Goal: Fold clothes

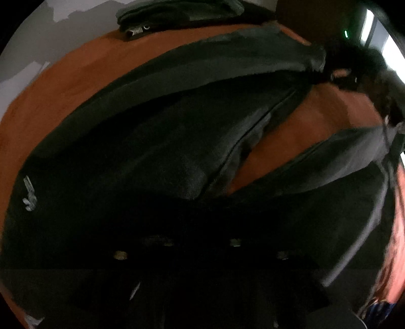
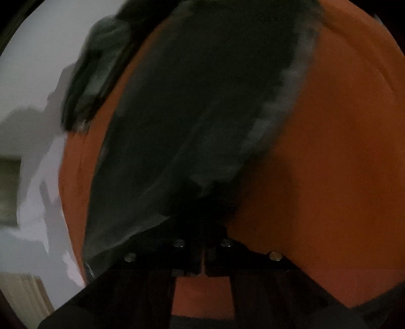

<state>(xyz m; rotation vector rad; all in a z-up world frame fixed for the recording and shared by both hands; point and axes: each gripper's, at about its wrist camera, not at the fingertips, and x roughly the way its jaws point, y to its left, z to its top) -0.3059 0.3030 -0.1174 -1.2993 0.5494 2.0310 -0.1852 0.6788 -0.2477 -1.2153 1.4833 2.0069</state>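
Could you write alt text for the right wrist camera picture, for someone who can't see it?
The right tool is shut on the edge of a dark garment, which stretches away over an orange surface. More dark clothing sits blurred at the far left edge, against a pale wall.

The left wrist view looks forward from very near, low over dark trousers (image 1: 164, 141) spread on an orange surface (image 1: 76, 83), facing a folded dark pile (image 1: 177, 12) at its far edge. The right wrist view, equally near, looks along a trouser leg (image 2: 202, 114). Both share trousers, orange surface (image 2: 341, 151) and pile (image 2: 101, 63).
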